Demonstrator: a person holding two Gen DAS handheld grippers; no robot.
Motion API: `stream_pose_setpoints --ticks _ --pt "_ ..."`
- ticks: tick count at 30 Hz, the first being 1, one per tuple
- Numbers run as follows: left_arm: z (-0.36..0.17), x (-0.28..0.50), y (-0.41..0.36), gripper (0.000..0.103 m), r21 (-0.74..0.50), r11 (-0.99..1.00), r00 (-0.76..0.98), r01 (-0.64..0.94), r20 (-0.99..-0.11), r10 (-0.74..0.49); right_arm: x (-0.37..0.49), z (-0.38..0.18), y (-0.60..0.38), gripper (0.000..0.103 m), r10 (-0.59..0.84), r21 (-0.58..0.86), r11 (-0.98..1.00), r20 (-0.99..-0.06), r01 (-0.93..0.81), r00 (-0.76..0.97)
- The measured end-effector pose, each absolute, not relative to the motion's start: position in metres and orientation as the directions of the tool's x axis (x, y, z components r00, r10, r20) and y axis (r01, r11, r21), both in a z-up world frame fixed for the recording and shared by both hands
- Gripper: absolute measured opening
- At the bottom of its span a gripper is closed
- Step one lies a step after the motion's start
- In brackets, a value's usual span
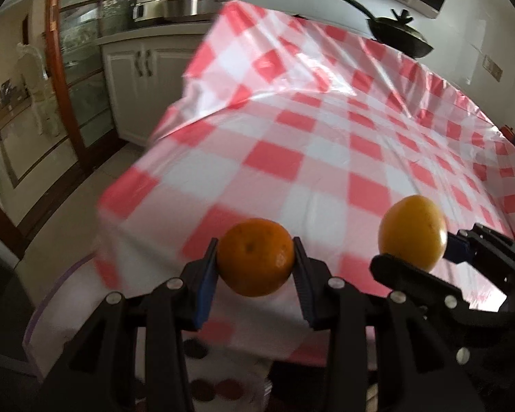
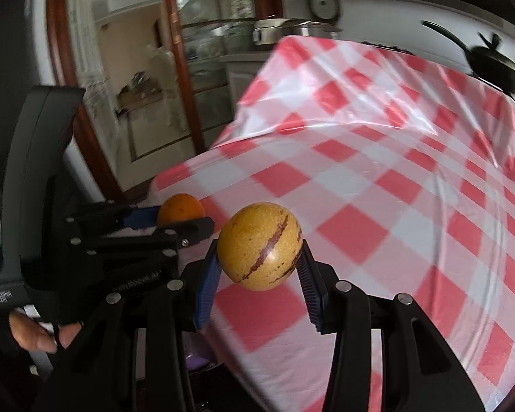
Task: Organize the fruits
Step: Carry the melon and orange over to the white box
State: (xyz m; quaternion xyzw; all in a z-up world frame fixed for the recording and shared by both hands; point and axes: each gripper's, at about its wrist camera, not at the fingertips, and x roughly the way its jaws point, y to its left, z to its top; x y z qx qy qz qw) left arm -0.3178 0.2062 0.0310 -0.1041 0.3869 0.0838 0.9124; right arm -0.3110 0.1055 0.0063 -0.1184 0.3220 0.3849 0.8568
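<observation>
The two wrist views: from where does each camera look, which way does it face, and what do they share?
Left wrist view: sits on the left tool, looks forward and down over the checked tablecloth; its fingers clamp an orange; the right tool shows at right.
Right wrist view: sits on the right tool, same direction; it clamps a yellow striped fruit; a hand shows at left.
Shared: both fruits, cloth, black pan.
</observation>
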Motion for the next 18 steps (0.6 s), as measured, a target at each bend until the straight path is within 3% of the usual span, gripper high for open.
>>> stream_pose_setpoints --ticks 10,18 --pt "-0.023 -0.398 0.281 0.041 -0.095 0.893 0.56 -0.441 -0.807 0.191 -0.376 -0.029 0.174 0.044 0.624 -0.03 0.416 -0.718 -0.909 0.309" --pt "-0.088 -0.44 0.327 0.041 -0.118 0.798 0.447 -0.59 -0.871 0.202 -0.408 -0.09 0.226 0.044 0.517 -0.05 0.257 -0.837 -0.965 0.181"
